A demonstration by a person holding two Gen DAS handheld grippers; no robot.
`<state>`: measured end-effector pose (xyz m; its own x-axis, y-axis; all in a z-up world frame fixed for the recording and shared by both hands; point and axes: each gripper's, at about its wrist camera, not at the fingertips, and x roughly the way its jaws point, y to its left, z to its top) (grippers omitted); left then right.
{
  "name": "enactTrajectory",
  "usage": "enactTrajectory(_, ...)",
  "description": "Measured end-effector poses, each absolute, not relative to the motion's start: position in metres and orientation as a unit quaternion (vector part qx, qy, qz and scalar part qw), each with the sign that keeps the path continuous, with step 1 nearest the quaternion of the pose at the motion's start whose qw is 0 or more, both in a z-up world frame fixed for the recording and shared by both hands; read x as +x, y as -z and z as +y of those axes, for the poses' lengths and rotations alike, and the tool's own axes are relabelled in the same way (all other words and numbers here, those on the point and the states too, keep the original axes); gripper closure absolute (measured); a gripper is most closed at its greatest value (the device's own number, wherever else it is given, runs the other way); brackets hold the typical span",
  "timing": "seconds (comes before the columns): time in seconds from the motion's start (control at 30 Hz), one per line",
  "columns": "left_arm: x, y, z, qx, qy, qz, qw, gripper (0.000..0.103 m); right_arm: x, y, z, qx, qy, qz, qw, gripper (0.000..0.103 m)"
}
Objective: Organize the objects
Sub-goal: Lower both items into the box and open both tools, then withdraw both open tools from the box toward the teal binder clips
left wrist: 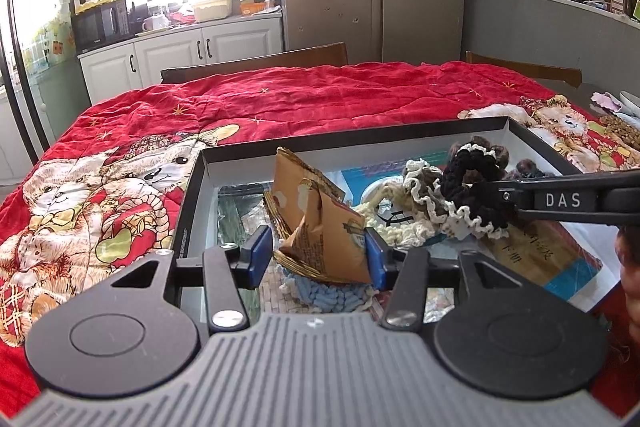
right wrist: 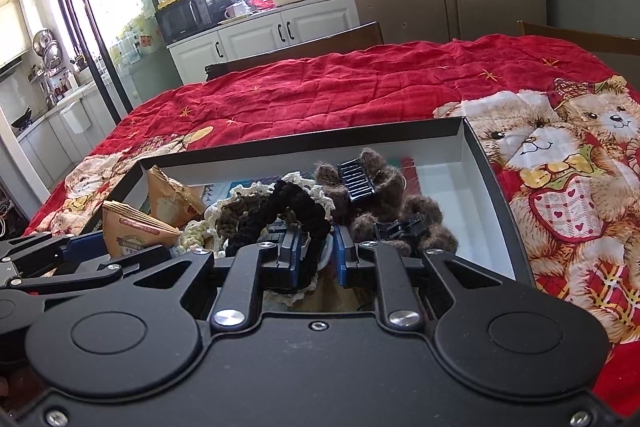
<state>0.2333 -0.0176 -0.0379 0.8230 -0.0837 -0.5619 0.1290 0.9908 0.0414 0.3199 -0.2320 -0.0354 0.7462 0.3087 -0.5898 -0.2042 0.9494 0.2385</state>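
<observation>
A red teddy-bear quilt [left wrist: 304,99] covers the counter in a kitchen with white cabinets [left wrist: 180,55] and a microwave [left wrist: 102,23]. On it sits a shallow black box [right wrist: 496,187]. The left claw [left wrist: 318,253] grips an orange snack packet [left wrist: 320,223] over the box. The right claw [right wrist: 316,253], narrow, pinches a black scrunchie [right wrist: 296,211] among brown furry hair clips [right wrist: 376,199]. Printed items lie mostly buried underneath.

Crinkly glossy foil packet [left wrist: 320,227], fuzzy knitted scrunchie [right wrist: 296,211], matt cardboard box [left wrist: 352,137], quilted cloth blanket [left wrist: 280,95].
</observation>
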Motion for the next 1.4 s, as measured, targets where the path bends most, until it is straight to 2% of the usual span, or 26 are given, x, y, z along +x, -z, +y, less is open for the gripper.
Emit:
enactTrajectory(0.17, 0.233, 0.039, -0.017, 0.039, 0.055, 0.292, 0.954, 0.044, 0.319, 0.036, -0.232, 0.081, -0.135, 0.326, 0.932, 0.082)
enactTrajectory(0.23, 0.233, 0.039, -0.017, 0.039, 0.055, 0.291, 0.954, 0.042, 0.319, 0.035, -0.233, 0.083, -0.133, 0.326, 0.932, 0.077)
enactTrajectory(0.27, 0.233, 0.039, -0.017, 0.039, 0.055, 0.291, 0.954, 0.037, 0.319, 0.035, -0.233, 0.084, -0.131, 0.324, 0.933, 0.071)
enactTrajectory(0.3, 0.232, 0.039, -0.017, 0.040, 0.055, 0.290, 0.955, 0.037, 0.318, 0.034, -0.234, 0.084, -0.129, 0.322, 0.934, 0.067)
enactTrajectory(0.37, 0.232, 0.038, -0.018, 0.040, 0.055, 0.287, 0.955, 0.036, 0.318, 0.033, -0.234, 0.083, -0.124, 0.319, 0.936, 0.064)
enactTrajectory(0.53, 0.229, 0.036, -0.019, 0.041, 0.054, 0.281, 0.957, 0.033, 0.317, 0.030, -0.238, 0.089, -0.121, 0.314, 0.937, 0.064)
enactTrajectory(0.87, 0.219, 0.025, -0.020, 0.035, 0.052, 0.256, 0.965, 0.018, 0.303, 0.014, -0.239, 0.078, -0.123, 0.292, 0.945, 0.064)
enactTrajectory(1.4, 0.201, 0.003, -0.014, 0.017, 0.032, 0.236, 0.971, 0.008, 0.273, -0.016, -0.239, 0.069, -0.137, 0.265, 0.952, 0.064)
